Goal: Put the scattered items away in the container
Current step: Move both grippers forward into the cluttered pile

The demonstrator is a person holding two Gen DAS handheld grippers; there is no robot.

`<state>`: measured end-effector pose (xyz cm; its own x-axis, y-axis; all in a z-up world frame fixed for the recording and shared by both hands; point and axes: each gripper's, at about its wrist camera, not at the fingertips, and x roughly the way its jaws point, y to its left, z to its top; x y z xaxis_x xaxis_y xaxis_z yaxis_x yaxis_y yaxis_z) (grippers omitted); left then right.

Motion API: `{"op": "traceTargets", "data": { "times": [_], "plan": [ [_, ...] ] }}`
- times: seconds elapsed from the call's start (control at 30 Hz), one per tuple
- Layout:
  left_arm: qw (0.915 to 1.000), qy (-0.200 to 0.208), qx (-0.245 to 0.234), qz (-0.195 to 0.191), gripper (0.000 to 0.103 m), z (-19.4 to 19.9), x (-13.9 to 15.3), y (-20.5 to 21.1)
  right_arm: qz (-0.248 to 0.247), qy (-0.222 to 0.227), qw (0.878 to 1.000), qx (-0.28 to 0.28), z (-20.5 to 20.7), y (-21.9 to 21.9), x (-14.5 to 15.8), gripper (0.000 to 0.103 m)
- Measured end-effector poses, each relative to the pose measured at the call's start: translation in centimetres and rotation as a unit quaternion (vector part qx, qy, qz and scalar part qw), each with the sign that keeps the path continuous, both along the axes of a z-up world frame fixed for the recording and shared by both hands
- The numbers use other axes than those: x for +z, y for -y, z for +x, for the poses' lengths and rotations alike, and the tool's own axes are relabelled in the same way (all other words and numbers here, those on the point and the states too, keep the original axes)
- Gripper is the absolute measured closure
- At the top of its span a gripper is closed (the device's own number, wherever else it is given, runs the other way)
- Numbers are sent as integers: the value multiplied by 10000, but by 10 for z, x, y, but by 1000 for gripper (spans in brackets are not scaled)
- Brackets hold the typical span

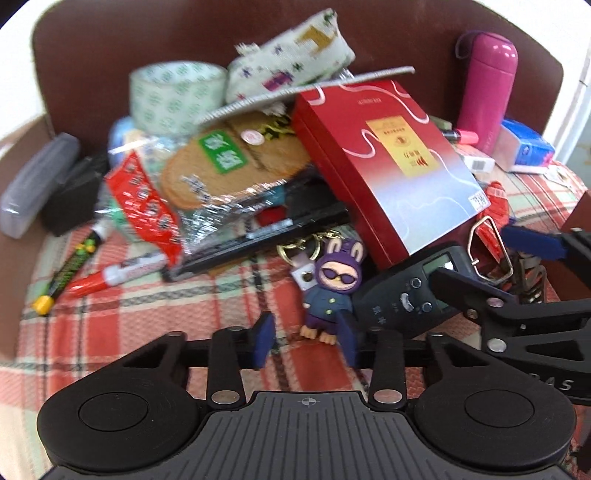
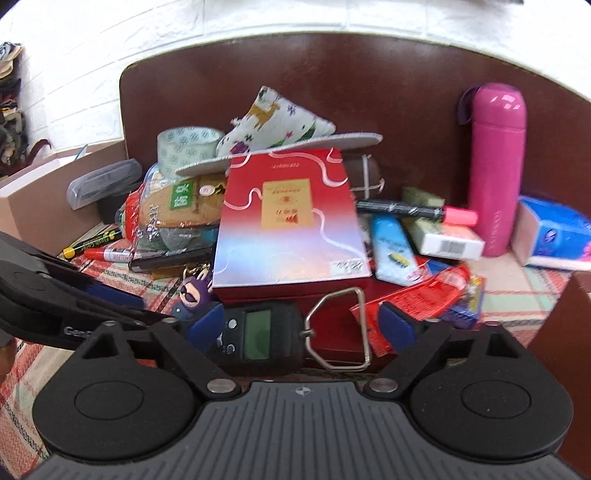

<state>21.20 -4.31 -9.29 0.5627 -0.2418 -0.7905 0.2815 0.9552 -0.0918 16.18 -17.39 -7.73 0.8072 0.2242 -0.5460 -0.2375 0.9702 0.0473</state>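
Note:
A brown container [image 1: 221,22] [image 2: 406,74] lined with a plaid cloth holds a pile of items. A red gift box [image 1: 388,158] [image 2: 291,221] leans on the pile. A purple bunny keychain [image 1: 332,288] [image 2: 194,293] lies in front of it, beside a black handheld digital scale [image 1: 410,295] [image 2: 255,332] with a metal loop [image 2: 338,328]. My left gripper [image 1: 306,339] is open, its blue pads either side of the keychain's feet. My right gripper [image 2: 301,326] is open, its pads either side of the scale.
In the pile are a tape roll [image 1: 177,96], a fabric pouch [image 2: 273,122], insoles in a packet [image 1: 229,162], markers [image 1: 118,273], a grey case [image 1: 37,184], a pink flask [image 2: 496,166], a tissue pack [image 2: 554,236] and red wrappers [image 2: 417,299]. The container wall rises behind.

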Motion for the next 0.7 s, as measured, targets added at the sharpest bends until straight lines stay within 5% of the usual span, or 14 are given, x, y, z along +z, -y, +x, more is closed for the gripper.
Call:
{"op": "traceTargets", "data": {
  "times": [0.03,0.1,0.23,0.3,0.63,0.7],
  "plan": [
    [10000,-40,-45,-62,65,2,-2,-1,62,-44,10000,10,2,1,-2,18],
    [9997,-123,-113,-181,58,7,-6,-1,102,-111,9999,-18,4,2,-6,24],
    [9992,-153,-200,-295,61,11,-12,-2,172,-127,9998,-23,4,4,-7,29],
    [9994,-93,-237,-234,79,8,-14,-1,144,-135,9998,-52,2,4,-4,34],
    [9983,-36,-540,-197,96,-42,-18,1,600,-436,9969,272,-38,15,7,54],
    [9982,-52,-552,-218,96,-56,-17,-1,706,-546,9947,508,-54,9,5,72]
  ]
}}
